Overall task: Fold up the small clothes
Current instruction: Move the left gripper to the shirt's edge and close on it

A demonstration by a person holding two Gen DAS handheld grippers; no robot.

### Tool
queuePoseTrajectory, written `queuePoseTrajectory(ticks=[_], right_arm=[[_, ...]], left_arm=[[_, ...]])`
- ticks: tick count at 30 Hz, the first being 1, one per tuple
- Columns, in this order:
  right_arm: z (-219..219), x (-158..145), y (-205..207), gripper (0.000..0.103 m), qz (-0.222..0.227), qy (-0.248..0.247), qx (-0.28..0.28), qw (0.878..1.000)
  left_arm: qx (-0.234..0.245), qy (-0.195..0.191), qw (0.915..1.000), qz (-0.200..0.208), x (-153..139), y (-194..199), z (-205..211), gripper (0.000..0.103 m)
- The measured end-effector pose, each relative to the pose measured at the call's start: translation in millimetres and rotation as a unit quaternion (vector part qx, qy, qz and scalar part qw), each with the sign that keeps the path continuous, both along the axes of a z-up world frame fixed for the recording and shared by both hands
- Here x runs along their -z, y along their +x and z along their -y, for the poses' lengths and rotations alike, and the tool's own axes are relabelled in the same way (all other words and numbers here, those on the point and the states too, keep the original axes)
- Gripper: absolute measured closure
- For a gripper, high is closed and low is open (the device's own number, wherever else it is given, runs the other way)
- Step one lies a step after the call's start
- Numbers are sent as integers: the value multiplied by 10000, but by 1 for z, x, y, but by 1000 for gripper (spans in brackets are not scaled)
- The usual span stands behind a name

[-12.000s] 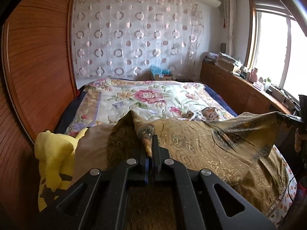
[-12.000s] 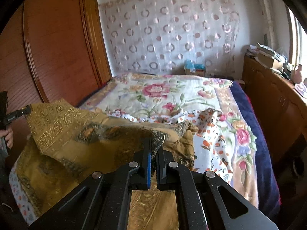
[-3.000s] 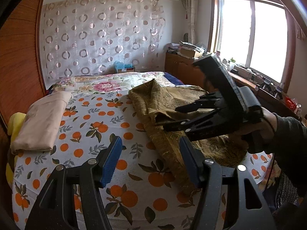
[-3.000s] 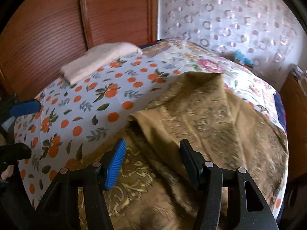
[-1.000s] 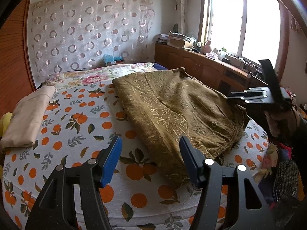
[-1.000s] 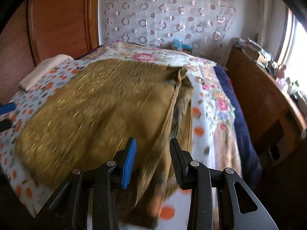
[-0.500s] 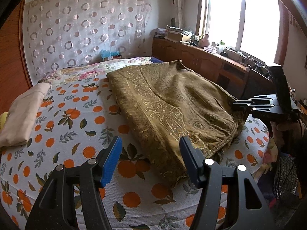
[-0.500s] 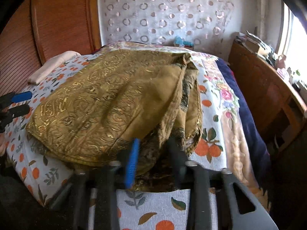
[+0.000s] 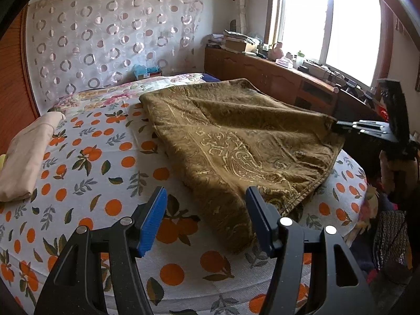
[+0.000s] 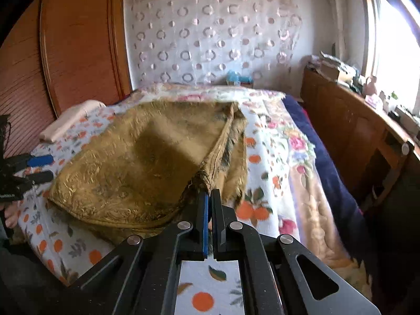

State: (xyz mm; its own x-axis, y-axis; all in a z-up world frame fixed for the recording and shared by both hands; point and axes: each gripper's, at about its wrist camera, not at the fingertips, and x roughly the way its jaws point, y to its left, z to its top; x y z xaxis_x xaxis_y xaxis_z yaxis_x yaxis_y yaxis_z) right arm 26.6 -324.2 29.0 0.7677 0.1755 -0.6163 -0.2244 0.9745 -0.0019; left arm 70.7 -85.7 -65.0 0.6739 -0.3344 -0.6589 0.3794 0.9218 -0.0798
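A gold-brown patterned cloth (image 9: 236, 136) lies folded on the bed's orange-print sheet (image 9: 105, 162). It also shows in the right wrist view (image 10: 147, 162). My left gripper (image 9: 206, 218) is open and empty, just in front of the cloth's near hem. My right gripper (image 10: 209, 197) is shut on the cloth's near right corner and lifts it slightly. The right gripper also shows in the left wrist view (image 9: 338, 127), pinching that corner at the bed's right edge. The left gripper shows at the left of the right wrist view (image 10: 39, 168).
A folded beige cloth (image 9: 23, 152) lies at the bed's left side by the wooden wardrobe (image 10: 78, 47). A wooden cabinet (image 9: 275, 78) with clutter runs under the window on the right. A floral quilt (image 10: 286, 136) covers the far bed.
My right gripper has closed on the cloth's corner and raised it. My left gripper stays open and has moved slightly closer to the cloth's near hem.
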Motion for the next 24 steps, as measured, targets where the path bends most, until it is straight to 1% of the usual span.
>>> queuePoseTrajectory(ticks=[4, 9, 11, 17, 18, 19, 20, 22, 24], right_arm=[[-2, 10, 3, 101, -223, -13, 29, 9997], [-1, 2, 7, 101, -218, -2, 61, 9997], [-4, 1, 6, 98, -203, -74, 64, 9997], [-5, -1, 5, 98, -142, -37, 16, 9999], [-6, -2, 4, 97, -122, -50, 8, 9999], [-8, -3, 3, 96, -103, -76, 7, 9999], [-9, -4, 3, 90, -87, -120, 28, 9999], [-12, -4, 2, 82, -78, -163, -10, 9998], [-16, -6, -1, 80, -51, -145, -122, 9998]], left_arm=[[46, 70, 9999, -127, 5, 2, 4, 40], [84, 130, 9995, -280, 11, 3, 6, 40], [131, 103, 9993, -320, 12, 3, 7, 40], [235, 70, 9987, -447, 16, 2, 9, 41], [256, 58, 9985, -477, 17, 2, 10, 45], [276, 49, 9984, -499, 17, 2, 10, 46], [300, 39, 9981, -528, 18, 2, 9, 49], [341, 37, 9976, -597, 19, 2, 11, 53], [433, -39, 9965, -716, 21, 3, 12, 64]])
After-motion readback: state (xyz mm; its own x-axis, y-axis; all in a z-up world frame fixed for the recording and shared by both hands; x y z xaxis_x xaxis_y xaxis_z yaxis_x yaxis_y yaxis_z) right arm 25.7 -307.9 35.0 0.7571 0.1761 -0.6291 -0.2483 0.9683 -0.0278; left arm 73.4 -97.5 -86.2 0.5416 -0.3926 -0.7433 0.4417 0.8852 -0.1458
